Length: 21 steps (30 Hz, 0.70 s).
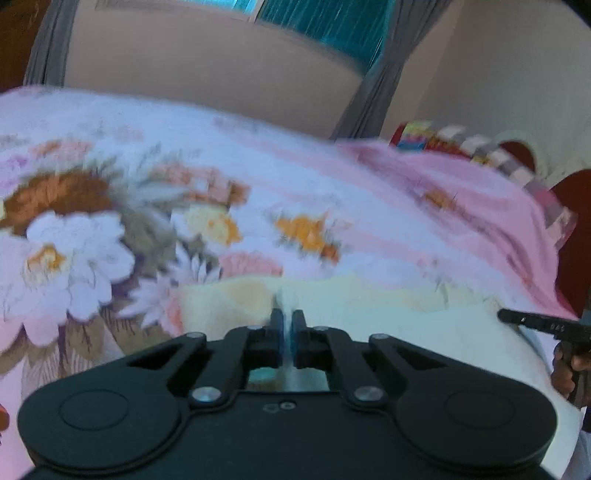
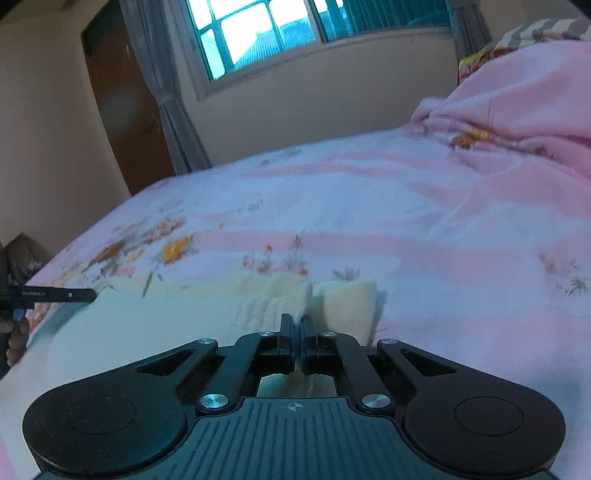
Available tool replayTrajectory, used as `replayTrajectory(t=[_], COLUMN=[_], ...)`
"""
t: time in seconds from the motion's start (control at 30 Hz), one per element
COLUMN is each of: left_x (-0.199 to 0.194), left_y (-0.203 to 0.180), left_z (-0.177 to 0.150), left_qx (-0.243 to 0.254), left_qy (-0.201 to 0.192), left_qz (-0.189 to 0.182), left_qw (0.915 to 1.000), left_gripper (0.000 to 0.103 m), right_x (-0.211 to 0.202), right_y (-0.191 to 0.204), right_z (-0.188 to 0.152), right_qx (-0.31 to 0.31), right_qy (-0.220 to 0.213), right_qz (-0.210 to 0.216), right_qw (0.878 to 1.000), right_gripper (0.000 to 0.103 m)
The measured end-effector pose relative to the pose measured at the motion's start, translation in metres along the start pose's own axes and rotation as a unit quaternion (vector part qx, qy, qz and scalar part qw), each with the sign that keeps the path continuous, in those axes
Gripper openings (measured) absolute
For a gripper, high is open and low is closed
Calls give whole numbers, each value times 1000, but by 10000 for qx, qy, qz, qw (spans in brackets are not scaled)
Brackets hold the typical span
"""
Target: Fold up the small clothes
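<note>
- Left wrist view: the left tool [image 1: 287,317] has its jaws pinched together on a ridge of the pale cream garment [image 1: 388,306], which lies directly under and ahead of it on the bed.
- Right wrist view: the right tool [image 2: 298,323] is likewise clamped on the cloth, nipping a gathered, ribbed-looking edge near the garment's right end, where a folded corner [image 2: 351,306] stands just beside the jaws.
- Each tool's tip shows at the edge of the other's view, so the garment's long axis seems to run side to side between the two, one tool near each end.
- With both ends gripped, the likely next move is a lift or carry forward to make a fold; neither hand looks clearly nearer.
- Beyond the garment stretches the pink floral bedspread [image 2: 369,206], bunched up at the right.
- Farthest off: wall, window [image 2: 258,33], grey curtains.
</note>
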<state>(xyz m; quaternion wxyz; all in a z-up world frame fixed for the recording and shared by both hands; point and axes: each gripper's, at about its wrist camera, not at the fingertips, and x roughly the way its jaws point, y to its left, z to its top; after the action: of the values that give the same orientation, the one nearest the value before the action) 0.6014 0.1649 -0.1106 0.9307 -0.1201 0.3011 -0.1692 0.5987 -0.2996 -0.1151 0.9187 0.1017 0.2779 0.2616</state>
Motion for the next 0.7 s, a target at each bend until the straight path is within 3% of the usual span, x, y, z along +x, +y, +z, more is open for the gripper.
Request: replayTrajectory(t=[0.13,0.23,0.37,0.47,0.57,0.6,0.63,0.7], left_x=[-17,-19,-13,1,29,31,30,22], left_y=[-3,-5,-4,3,18,17,16,15], left_z=[6,14,22,21,12,8,6,6], left_qx=[16,11,34,-9,-215,-165,-133,-161], left_qy=[-566,-717,-884,-741,50,42,4,-25], left_qz=[-177,-260,-79,233,653,722,715,673], left_qw=[9982,9971,9960,9970,9976,9972,9974,9976], left_gripper=[1,1,1,1,0,0,2,17], right_x=[-11,-12,-5,8,34,40,38,34], right_y=[5,7,4,-4,-14,-19,-22,-26], right_z=[6,12,19,20,11,7,6,6], right_qx=[-76,-93,58,257,370,499,577,714], right_qy=[-340,-487,-648,-589,-70,54,-20,-63], right_qz=[47,69,-43,-149,-371,-323,-297,-299], right_qw=[9994,9987,9979,9978,9986,9982,9979,9970], right_gripper=[2,2,2,2,2,2,2,2])
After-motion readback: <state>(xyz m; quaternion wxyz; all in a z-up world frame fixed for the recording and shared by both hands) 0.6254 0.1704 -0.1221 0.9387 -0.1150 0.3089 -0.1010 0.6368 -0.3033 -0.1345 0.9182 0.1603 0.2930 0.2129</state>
